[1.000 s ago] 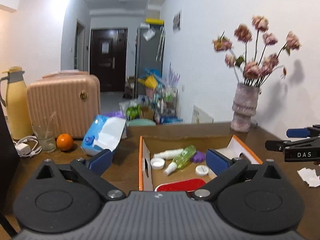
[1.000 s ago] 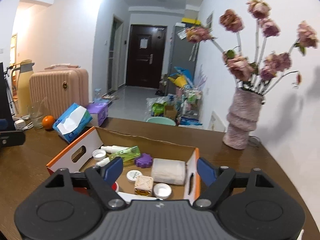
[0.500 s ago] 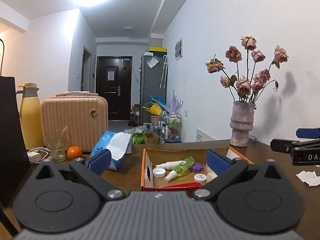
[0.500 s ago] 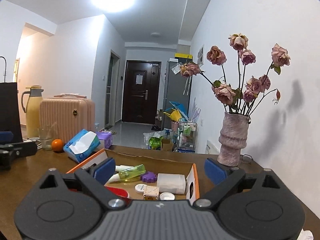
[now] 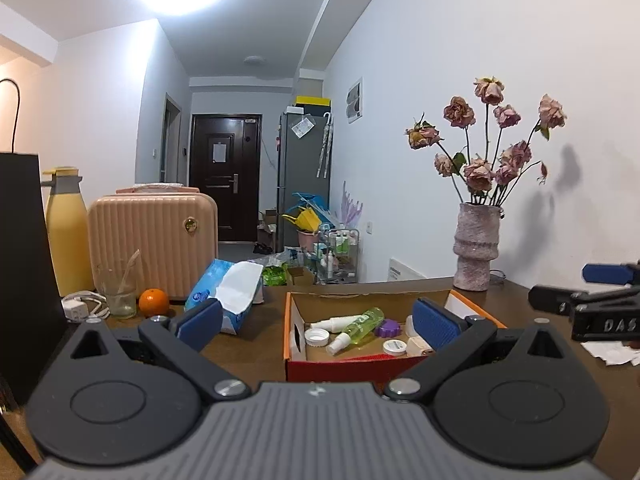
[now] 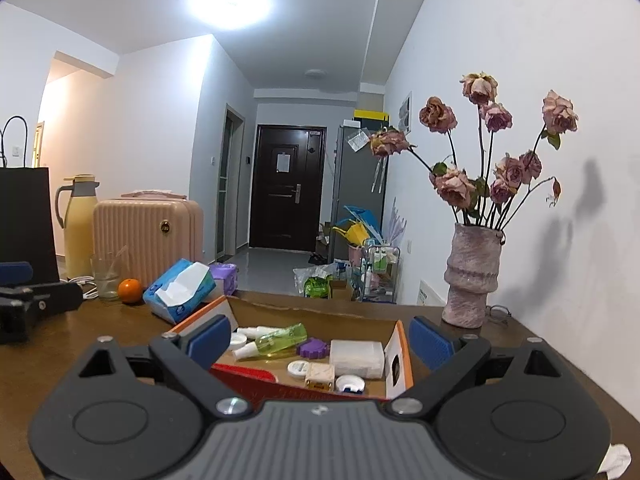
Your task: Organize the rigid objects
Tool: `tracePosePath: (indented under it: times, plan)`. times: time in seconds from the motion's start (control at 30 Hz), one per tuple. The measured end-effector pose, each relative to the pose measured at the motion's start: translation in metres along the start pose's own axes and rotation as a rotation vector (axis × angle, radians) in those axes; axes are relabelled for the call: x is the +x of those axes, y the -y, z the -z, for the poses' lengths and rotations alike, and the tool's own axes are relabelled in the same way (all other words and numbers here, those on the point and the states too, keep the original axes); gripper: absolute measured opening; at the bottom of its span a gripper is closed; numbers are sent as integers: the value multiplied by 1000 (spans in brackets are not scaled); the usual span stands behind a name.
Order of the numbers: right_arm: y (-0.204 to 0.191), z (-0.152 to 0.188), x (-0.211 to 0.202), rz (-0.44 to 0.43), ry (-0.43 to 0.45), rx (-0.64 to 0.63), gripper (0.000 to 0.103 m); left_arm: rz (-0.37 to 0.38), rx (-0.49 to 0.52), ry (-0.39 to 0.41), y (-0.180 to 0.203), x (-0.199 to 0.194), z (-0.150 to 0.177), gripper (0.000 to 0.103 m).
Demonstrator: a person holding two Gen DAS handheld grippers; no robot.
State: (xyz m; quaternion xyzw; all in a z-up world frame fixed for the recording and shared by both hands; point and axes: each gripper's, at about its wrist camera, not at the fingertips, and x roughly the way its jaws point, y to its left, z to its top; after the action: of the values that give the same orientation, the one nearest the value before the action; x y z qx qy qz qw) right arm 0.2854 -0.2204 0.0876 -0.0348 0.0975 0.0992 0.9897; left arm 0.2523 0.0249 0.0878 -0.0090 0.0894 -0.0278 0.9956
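An open cardboard box with orange edges [image 5: 295, 322] [image 6: 396, 350] sits on the brown table. Inside lie a green spray bottle [image 5: 362, 322] [image 6: 282, 338], a white bottle [image 5: 330, 323], a purple cap [image 5: 387, 327] [image 6: 312, 348], white lids [image 5: 316, 336] [image 6: 298, 368], a white block [image 6: 356, 356] and a small beige cube [image 6: 320, 376]. My left gripper [image 5: 318, 322] is open and empty, just short of the box's near side. My right gripper [image 6: 320, 340] is open and empty, at the box's near right corner. The right gripper shows at the right edge of the left wrist view [image 5: 592, 310].
A blue tissue pack [image 5: 226, 294] [image 6: 180, 294], an orange [image 5: 153, 302] [image 6: 130, 290], a glass [image 5: 118, 298], a pink suitcase [image 5: 154, 240], a yellow flask [image 5: 66, 236] and a black bag [image 5: 24, 264] stand left. A vase of dried roses [image 5: 476, 256] [image 6: 472, 280] stands back right. Crumpled paper [image 5: 610, 352] lies right.
Both grippers have tilted up and drawn back and lower, so the box now appears lower and flatter in both views. Both stay open and empty.
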Motion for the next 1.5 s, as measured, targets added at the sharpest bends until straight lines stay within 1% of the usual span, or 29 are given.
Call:
tracePosePath:
  times: [0.13,0.23,0.37,0.47,0.6,0.77,0.83,0.87,0.9,0.97,1.03,1.1,1.17,1.23,1.33,1.43,1.5]
  plan:
    - [-8,14,-16,8,-5,-11,96,7,6,-13,-4,-18,9,103]
    - [-15,27,-36,-3,0,-19,96,3,22,-19,-4,-36,18,103]
    - [-27,40,-65,-16,3,-48,96,11,25,-8,-3,-62,29,103]
    - [-35,51,-85,-19,1,-59,96,16,19,-5,-2,-81,42,103]
    - [-48,68,-111,-14,-13,-80,96,32,52,-27,2,-104,63,103]
    - [-63,90,-150,-10,2,-89,96,1,86,-39,6,-142,93,103]
    - [-66,99,-168,8,14,-86,96,-47,74,-51,5,-162,112,103]
    - [-68,103,-178,31,10,-77,96,-63,74,-54,5,-173,120,103]
    - [-69,107,-187,47,9,-61,96,-63,78,-61,4,-183,128,103]
    - [-72,116,-207,58,10,-14,96,-65,66,-84,4,-200,138,103]
    - [-77,123,-224,48,3,8,96,-37,60,-87,7,-209,138,103]
    - [-80,129,-236,42,-8,7,97,-21,91,-44,13,-214,132,103]
    - [-81,132,-243,34,-15,-7,97,-31,98,1,17,-217,126,103]
    - [-81,130,-244,48,-13,-8,97,-37,90,32,19,-220,123,103]
    - [-79,126,-245,60,12,16,97,-26,96,30,22,-220,122,103]
    - [-78,124,-246,56,31,19,97,-34,98,35,22,-220,119,103]
    - [-78,125,-246,58,25,22,97,-32,100,45,23,-221,119,103]
